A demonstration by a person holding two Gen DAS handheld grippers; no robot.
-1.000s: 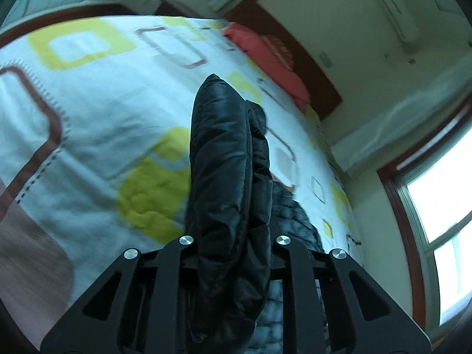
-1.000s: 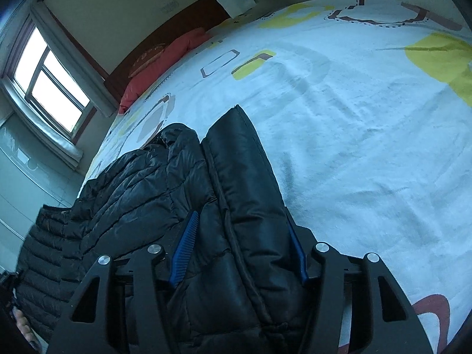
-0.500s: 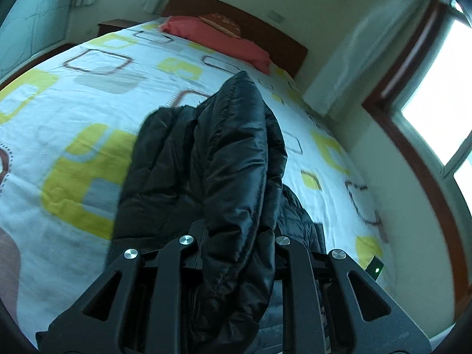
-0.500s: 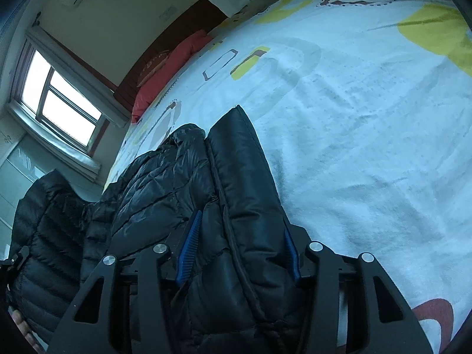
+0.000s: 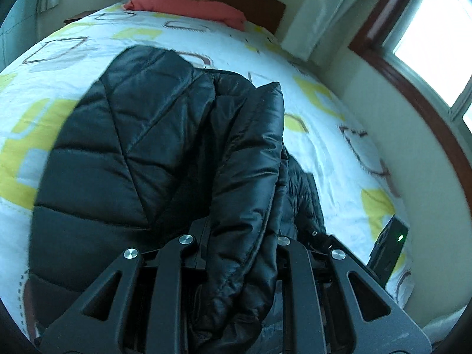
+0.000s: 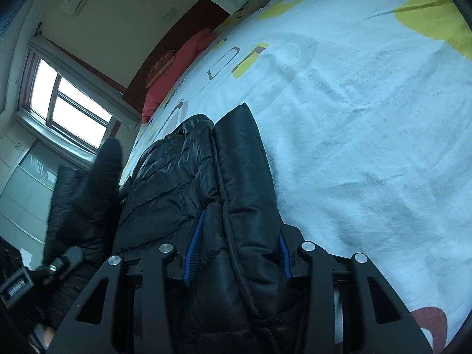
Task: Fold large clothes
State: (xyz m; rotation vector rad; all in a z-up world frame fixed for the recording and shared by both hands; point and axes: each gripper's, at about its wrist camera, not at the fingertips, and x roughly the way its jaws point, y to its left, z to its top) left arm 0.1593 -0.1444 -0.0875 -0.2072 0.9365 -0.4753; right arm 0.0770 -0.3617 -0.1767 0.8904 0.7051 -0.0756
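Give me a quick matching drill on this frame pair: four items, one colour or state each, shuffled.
Items:
1. puffer jacket
2. pillow
3. bedspread
4. left claw

States:
A. red, by the headboard
B. white with yellow and brown squares
C. black, quilted, shiny
D. clamped on a fold of fabric

Pairs: 1-C, 2-A, 3-B, 4-D

Black puffer jacket (image 5: 177, 153) bunched between left gripper (image 5: 236, 244) fingers, above patterned bedspread (image 5: 339, 153)

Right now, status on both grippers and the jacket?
Left gripper clamped on jacket fold. Right gripper closing, jacket edge between its jaws. Jacket part-folded on bed. Nothing in the way.
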